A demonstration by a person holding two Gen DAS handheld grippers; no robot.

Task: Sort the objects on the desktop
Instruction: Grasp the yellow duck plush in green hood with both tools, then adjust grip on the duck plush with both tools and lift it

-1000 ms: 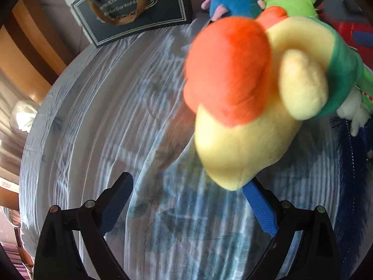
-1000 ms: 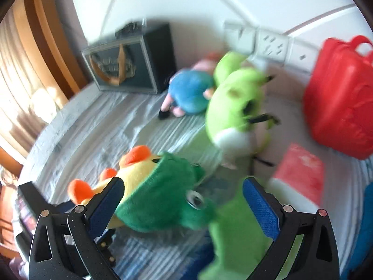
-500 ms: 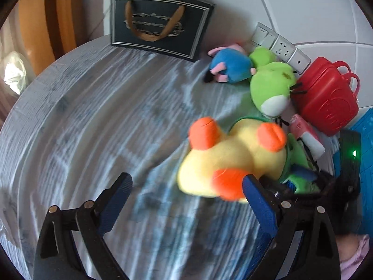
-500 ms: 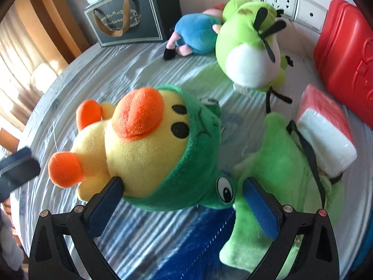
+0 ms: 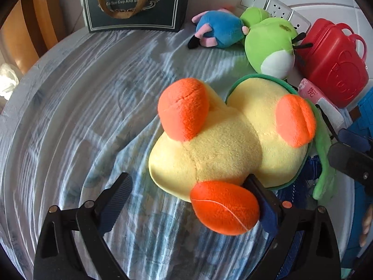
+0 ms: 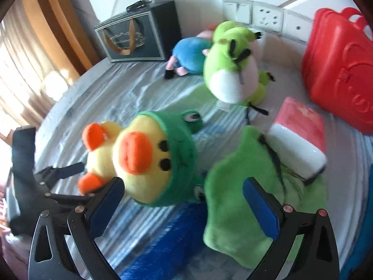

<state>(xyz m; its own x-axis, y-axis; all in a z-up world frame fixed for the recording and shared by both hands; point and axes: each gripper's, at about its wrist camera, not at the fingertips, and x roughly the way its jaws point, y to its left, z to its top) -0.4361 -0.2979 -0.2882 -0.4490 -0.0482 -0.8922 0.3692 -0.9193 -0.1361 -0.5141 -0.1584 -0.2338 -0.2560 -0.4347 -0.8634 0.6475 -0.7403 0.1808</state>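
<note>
Closer now than half a second ago, the yellow plush duck in a green frog hood [image 5: 223,144] lies on my striped-cloth desk [image 5: 93,107], one orange foot touching my left tongs [image 5: 193,200]. Both those and my right tongs [image 6: 184,198] gape wide, grasping nothing.

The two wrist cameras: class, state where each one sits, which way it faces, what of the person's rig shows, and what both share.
Left wrist: sits behind its own open jaws, facing the yellow duck plush from its feet; the right gripper shows at right.
Right wrist: sits behind its open jaws, facing the duck's face; the left gripper shows at left.
Shared: duck, blue plush, red case, dark gift bag.
</note>
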